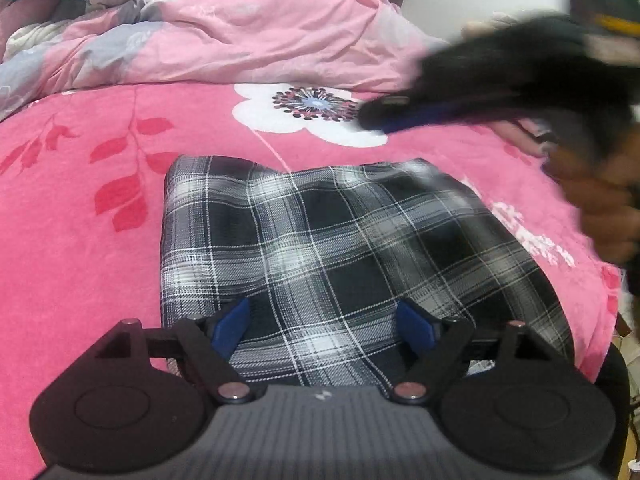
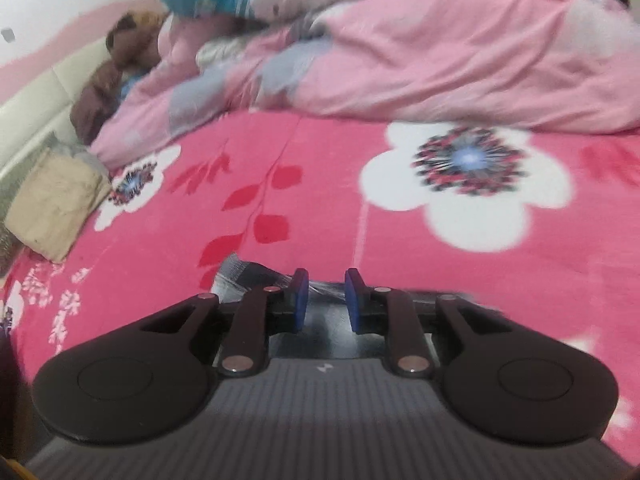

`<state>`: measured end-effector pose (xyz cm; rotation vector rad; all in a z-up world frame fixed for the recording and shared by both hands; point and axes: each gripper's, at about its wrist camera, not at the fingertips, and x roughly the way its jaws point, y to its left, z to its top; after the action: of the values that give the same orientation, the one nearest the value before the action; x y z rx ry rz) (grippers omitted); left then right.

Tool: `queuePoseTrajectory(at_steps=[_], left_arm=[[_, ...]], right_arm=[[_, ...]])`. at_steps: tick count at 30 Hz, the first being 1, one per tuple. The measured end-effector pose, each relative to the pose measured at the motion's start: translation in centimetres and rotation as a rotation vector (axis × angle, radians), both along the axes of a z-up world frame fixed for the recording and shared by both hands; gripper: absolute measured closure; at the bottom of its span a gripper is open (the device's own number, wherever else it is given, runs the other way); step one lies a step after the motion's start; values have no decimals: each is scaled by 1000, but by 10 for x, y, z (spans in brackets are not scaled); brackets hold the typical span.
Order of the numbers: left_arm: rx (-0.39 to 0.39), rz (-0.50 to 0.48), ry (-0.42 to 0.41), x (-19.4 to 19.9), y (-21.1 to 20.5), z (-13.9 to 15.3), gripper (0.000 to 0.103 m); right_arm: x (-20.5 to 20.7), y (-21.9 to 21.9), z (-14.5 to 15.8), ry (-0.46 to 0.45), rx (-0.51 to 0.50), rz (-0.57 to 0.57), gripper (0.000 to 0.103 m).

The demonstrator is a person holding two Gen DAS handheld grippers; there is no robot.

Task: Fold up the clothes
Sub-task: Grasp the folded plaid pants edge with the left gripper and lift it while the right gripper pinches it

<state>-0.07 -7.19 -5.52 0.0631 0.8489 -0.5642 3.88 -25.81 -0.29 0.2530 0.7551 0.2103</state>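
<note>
A black-and-white plaid garment (image 1: 320, 240) lies folded into a rough rectangle on the pink flowered bed sheet (image 1: 80, 220). My left gripper (image 1: 324, 328) hovers over its near edge, blue pads wide apart, gripping nothing. My right gripper (image 1: 372, 114) appears blurred at the upper right, beyond the garment's far right corner, held in a person's hand (image 1: 600, 208). In the right wrist view the right gripper (image 2: 326, 300) shows a narrow gap between its pads with nothing pinched. A blurred strip of the garment (image 2: 244, 280) lies just below it.
A crumpled pale pink quilt (image 1: 240, 40) is heaped along the far side of the bed. A beige cushion (image 2: 56, 208) and a brown plush toy (image 2: 128, 40) lie at the far left by the headboard. The bed's edge drops off at the right.
</note>
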Motion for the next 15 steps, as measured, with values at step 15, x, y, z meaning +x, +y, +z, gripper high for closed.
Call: queuePoseTrajectory(at_steps=[15], left_arm=[[130, 27, 6, -3, -17, 6, 17]], right_arm=[[-19, -37, -47, 21, 88, -91, 85]])
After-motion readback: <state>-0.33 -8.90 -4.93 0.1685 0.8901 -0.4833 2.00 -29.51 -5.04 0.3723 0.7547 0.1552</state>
